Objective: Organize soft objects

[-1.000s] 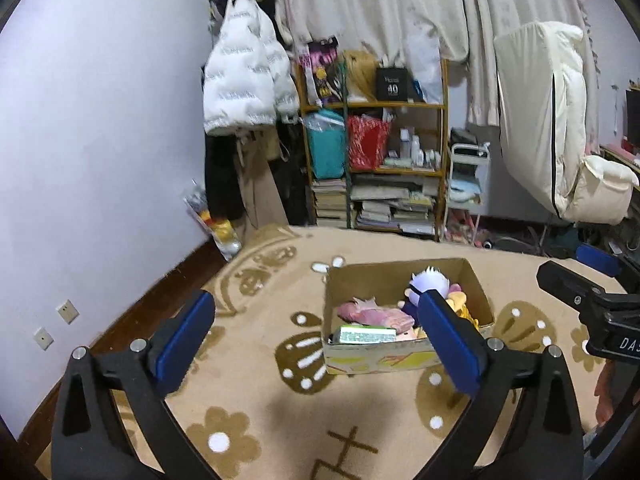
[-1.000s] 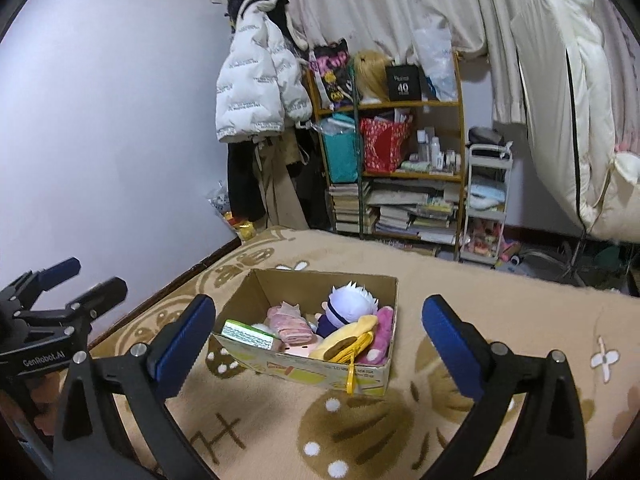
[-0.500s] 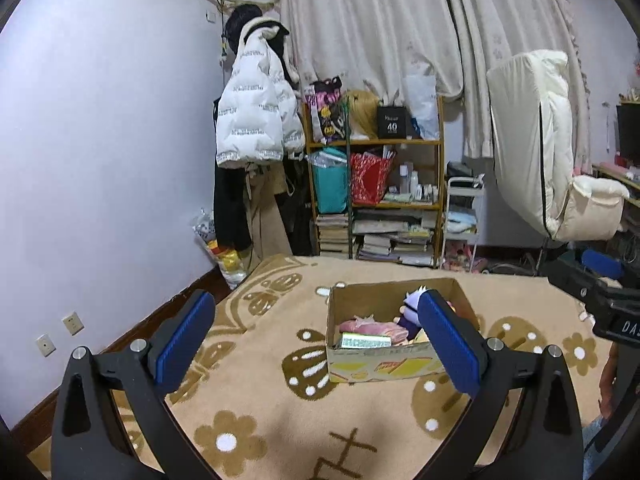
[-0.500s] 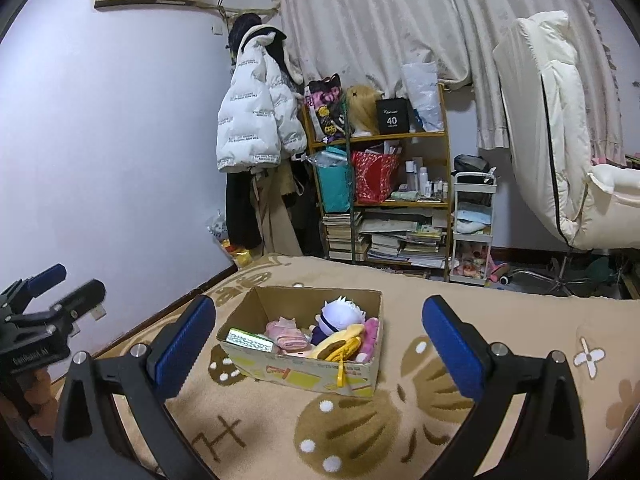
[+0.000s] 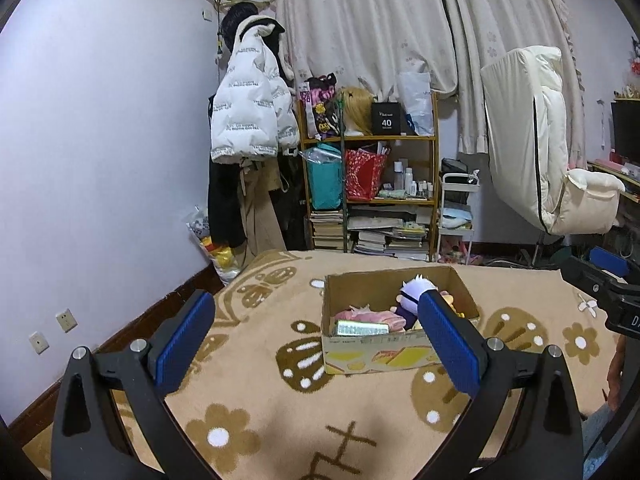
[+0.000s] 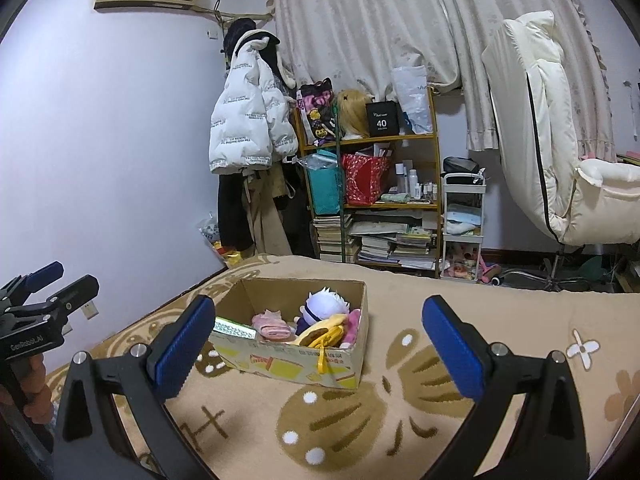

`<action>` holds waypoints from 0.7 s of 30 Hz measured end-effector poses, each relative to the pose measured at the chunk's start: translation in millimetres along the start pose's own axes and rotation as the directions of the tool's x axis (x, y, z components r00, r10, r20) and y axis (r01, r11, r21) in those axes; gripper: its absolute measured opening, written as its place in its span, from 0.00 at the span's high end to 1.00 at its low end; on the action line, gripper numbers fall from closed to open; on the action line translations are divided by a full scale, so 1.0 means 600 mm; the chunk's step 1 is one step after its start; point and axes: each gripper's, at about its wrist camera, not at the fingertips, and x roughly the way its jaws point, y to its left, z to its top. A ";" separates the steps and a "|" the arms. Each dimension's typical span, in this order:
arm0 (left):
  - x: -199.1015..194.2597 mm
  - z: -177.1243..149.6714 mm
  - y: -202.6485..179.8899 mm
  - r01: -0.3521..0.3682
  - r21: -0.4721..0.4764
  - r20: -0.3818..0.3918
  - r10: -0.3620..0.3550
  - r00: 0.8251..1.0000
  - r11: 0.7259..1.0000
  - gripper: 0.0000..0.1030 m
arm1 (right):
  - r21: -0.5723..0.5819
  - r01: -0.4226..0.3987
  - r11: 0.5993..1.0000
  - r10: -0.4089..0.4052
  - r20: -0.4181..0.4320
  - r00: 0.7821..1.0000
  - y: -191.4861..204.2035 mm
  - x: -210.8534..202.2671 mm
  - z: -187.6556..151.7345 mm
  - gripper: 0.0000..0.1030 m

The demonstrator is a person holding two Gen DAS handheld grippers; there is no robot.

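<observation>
Tan blanket [image 6: 400, 304] with brown flowers, brown cardboard box [image 6: 292, 364], blue-padded black hand-held gripper [image 6: 320, 340], white puffer jacket [image 6: 248, 116]

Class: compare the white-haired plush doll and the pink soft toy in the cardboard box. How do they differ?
The white-haired plush doll is white and purple and rounded; the pink soft toy is pink and flatter. The doll stands taller; the pink toy lies low, left of it. Both sit inside the cardboard box.

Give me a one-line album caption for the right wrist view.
Open blue-padded right tool poised over a patterned beige blanket, facing a brown cardboard box of plush toys.
</observation>
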 end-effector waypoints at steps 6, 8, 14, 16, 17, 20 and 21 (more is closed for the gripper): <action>0.017 -0.015 -0.008 0.009 0.013 -0.033 -0.009 0.999 1.000 0.02 | 0.000 -0.005 1.000 0.005 -0.029 1.000 -0.009 0.013 -0.014 0.00; 0.022 -0.017 -0.010 0.011 0.016 -0.038 -0.010 0.999 1.000 0.02 | 0.005 -0.005 1.000 0.005 -0.037 0.999 -0.015 0.016 -0.017 0.00; 0.035 -0.025 -0.013 0.019 0.019 -0.061 -0.018 0.998 1.000 0.02 | 0.014 0.007 1.000 -0.006 -0.060 0.998 -0.024 0.028 -0.025 0.00; 0.038 -0.027 -0.012 0.018 0.021 -0.065 -0.017 0.998 1.000 0.02 | 0.016 0.008 1.000 -0.007 -0.067 0.998 -0.027 0.030 -0.027 0.00; 0.041 -0.029 -0.012 0.019 0.019 -0.068 -0.018 0.998 1.000 0.02 | 0.020 0.010 1.000 -0.009 -0.068 0.998 -0.028 0.031 -0.028 0.00; 0.047 -0.030 -0.011 0.021 0.014 -0.076 -0.020 0.997 1.000 0.02 | 0.022 0.014 1.000 -0.013 -0.070 0.997 -0.029 0.034 -0.029 0.00; 0.048 -0.030 -0.011 0.021 0.013 -0.077 -0.020 0.997 1.000 0.02 | 0.021 0.014 1.000 -0.012 -0.071 0.997 -0.029 0.035 -0.029 0.00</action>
